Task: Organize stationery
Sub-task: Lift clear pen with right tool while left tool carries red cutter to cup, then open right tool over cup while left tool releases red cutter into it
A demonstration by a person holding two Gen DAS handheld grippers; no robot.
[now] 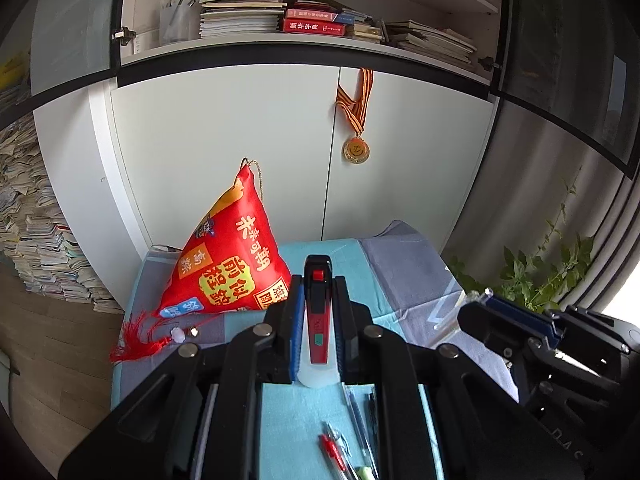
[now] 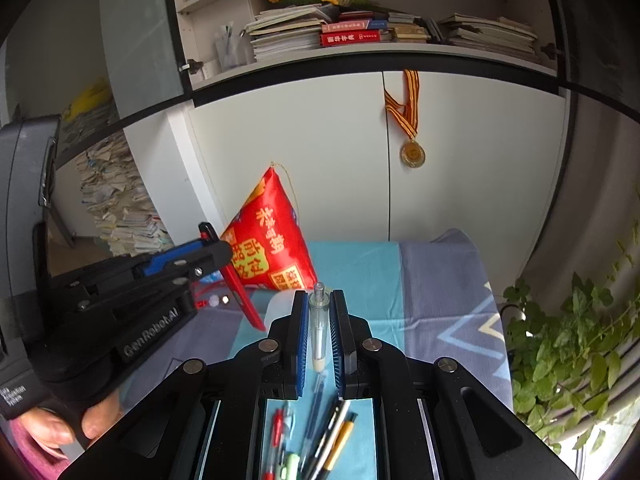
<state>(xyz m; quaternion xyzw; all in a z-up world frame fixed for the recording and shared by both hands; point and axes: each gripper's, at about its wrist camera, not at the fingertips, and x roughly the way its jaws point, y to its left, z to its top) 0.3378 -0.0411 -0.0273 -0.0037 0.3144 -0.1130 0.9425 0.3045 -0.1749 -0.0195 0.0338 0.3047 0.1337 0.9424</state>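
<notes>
My left gripper (image 1: 318, 284) is shut on a red and black utility knife (image 1: 317, 320), which stands upright between the blue pads above the table. In the right wrist view the same left gripper (image 2: 218, 250) shows at the left, with the red knife (image 2: 242, 296) hanging down from it. My right gripper (image 2: 319, 296) is shut on a clear pen (image 2: 319, 328), whose tip sticks up past the fingertips. That right gripper (image 1: 480, 300) also appears at the right of the left wrist view. Several pens (image 2: 320, 440) lie loose on the cloth below both grippers, and the loose pens (image 1: 352, 444) show beneath the left gripper too.
A blue and grey cloth (image 1: 400, 272) covers the table. A red pyramid cushion (image 1: 228, 264) with a tassel stands at the back left. A translucent white container (image 2: 280, 304) sits just ahead. White cabinet doors with a medal (image 1: 356, 150) rise behind; a plant (image 2: 560, 340) is at right.
</notes>
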